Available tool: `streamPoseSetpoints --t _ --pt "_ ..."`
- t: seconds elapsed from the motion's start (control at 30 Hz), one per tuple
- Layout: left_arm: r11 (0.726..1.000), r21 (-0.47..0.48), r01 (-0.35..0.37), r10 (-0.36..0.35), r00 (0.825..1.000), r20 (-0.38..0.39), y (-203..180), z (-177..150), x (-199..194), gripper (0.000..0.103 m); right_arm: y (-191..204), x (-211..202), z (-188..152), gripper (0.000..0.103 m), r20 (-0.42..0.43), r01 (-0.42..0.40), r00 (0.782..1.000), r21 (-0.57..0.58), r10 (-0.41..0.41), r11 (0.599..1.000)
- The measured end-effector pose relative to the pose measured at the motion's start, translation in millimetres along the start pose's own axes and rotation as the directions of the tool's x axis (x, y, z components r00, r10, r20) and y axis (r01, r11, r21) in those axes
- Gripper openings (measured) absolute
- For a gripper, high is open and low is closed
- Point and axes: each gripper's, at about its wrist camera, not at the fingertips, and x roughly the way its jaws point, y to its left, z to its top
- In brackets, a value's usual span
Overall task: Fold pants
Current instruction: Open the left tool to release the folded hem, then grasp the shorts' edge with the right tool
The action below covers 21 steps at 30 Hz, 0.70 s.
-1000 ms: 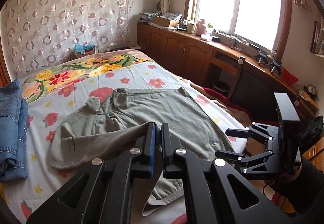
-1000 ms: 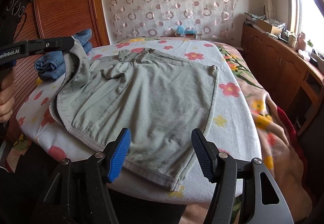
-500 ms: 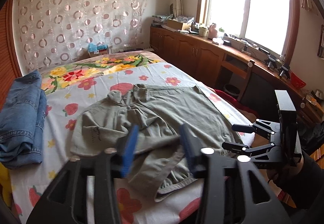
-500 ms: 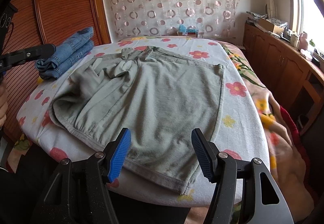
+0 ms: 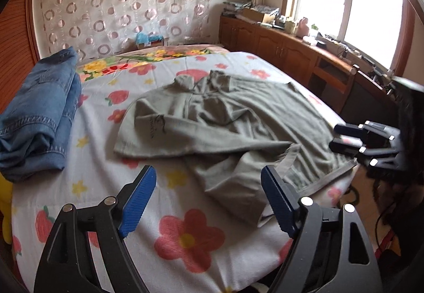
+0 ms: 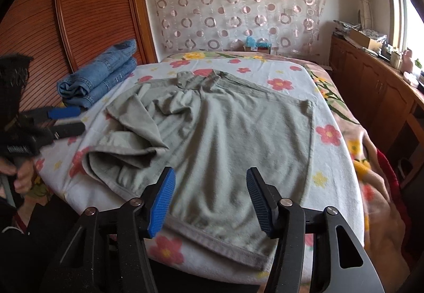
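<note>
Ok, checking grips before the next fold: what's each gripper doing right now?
Left gripper: open, just released, holding nothing.
Right gripper: open, closing slightly, holding nothing.

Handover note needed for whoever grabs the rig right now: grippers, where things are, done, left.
Left gripper: open, empty, jaws just opened, over bare bedsheet beside the pants.
Right gripper: open, empty, jaws just narrowed slightly, over the pants' near hem.
Grey pants: spread on the bed, one side flopped over in a loose, wrinkled fold.
Folded jeans: stacked at the bed's far corner, apart from the pants.
Done: rough first fold-over.
Left: flatten that bunched side, then finish folding.
</note>
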Motion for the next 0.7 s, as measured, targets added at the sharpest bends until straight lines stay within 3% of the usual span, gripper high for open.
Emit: streamPoseSetpoints --t 0.23,0.33,0.7 --pt "1.0 -0.01 -0.004 0.003 0.999 -0.041 2 -15 13 0.082 14 8 23 0.049 0.025 -0.037 0.999 -0.044 0.038 0.998" --pt "1.0 -0.009 -0.003 0.003 0.997 -0.073 1 -23 19 0.082 17 18 22 0.036 -0.003 -0.07 0.998 -0.058 0.07 0.996" --pt "0.998 -0.058 -0.005 -0.001 0.995 -0.102 11 -37 25 0.082 12 60 12 0.036 -0.106 -0.125 0.987 -0.024 0.122 0.992"
